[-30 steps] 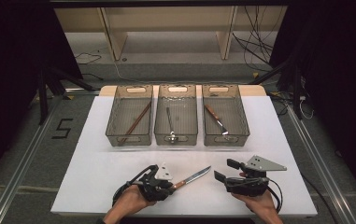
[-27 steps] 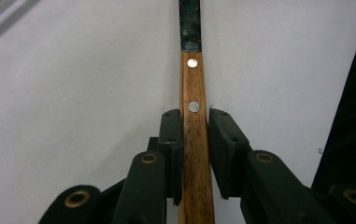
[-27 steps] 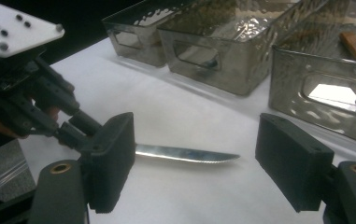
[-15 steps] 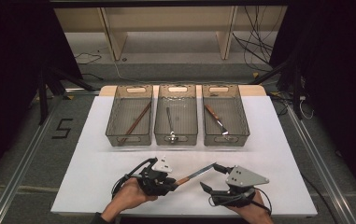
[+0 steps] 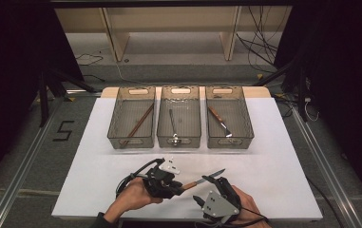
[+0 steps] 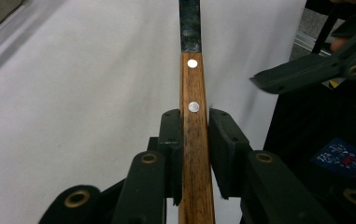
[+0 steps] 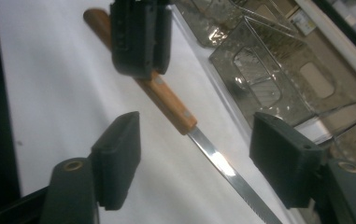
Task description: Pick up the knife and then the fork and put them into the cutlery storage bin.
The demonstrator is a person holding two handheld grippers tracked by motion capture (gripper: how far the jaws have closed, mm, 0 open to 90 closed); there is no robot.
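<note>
A knife with a wooden handle [image 5: 191,184] and a steel blade [image 5: 215,174] is held just above the white table near its front edge. My left gripper [image 5: 176,186] is shut on the handle [image 6: 195,140], with its pads pressed on both sides. In the right gripper view the same knife [image 7: 175,112] runs between my right gripper's [image 7: 199,154] wide-apart jaws, blade [image 7: 231,175] pointing down-right. My right gripper [image 5: 206,189] is open, right beside the knife, its jaws astride the blade and handle joint.
Three clear bins stand in a row at the table's middle: the left bin [image 5: 132,118] holds a wooden stick, the middle bin [image 5: 179,117] a metal utensil, the right bin [image 5: 228,118] another wooden-handled knife. White table [image 5: 288,166] spreads to either side.
My right gripper has swung left and turned toward the knife, its open jaws now straddling it. The left gripper keeps its hold on the handle, nearly still.
</note>
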